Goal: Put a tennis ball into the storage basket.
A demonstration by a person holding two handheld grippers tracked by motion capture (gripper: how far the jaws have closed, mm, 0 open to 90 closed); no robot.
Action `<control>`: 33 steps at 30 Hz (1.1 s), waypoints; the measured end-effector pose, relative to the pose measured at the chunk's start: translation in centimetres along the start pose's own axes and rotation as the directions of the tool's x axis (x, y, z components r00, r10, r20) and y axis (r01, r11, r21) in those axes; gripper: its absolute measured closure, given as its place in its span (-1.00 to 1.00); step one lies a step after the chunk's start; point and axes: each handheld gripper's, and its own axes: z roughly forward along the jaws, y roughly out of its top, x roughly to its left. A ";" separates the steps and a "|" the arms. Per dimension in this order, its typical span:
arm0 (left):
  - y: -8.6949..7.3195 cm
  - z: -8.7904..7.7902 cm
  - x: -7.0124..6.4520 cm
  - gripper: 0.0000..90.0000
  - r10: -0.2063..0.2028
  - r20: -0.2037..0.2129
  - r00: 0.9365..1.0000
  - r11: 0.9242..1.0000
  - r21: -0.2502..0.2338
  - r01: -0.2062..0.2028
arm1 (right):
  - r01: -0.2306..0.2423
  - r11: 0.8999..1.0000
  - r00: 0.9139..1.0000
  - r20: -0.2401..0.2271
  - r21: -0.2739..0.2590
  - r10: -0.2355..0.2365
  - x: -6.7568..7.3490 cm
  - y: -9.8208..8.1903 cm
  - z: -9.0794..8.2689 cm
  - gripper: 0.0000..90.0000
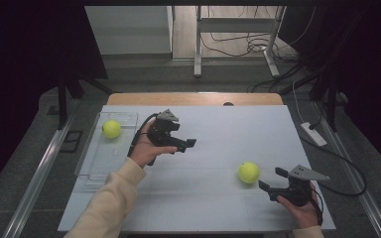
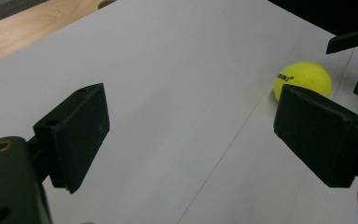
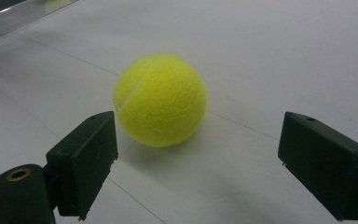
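Presently, I find the tennis ball (image 1: 248,172) resting on the white table (image 1: 218,134), being round with no long axis, its seam running diagonally in the right gripper view. My right gripper (image 1: 272,181) stands just beside it, jaws wide apart and empty. My left gripper (image 1: 188,145) hovers well apart, equally open, holding nothing.

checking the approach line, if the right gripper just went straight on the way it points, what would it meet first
Most likely the tennis ball on the white table. It lies just ahead of the right gripper, whose jaws stand open with nothing between them. Depth is hard to judge, but nothing else sits in that line.
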 end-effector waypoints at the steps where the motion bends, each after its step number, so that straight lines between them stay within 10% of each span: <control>1: 0.0 0.0 0.0 -0.74 0.000 0.000 1.000 1.000 0.000 0.000 | 0.000 1.000 1.000 0.000 0.000 0.000 0.0 0.0 0.0 -0.73; 33: 1.0 3.5 -2.7 -0.74 0.057 0.063 0.996 0.997 0.042 -0.059 | -0.004 1.000 1.000 0.005 0.007 0.004 -0.2 -0.2 -0.2 -0.73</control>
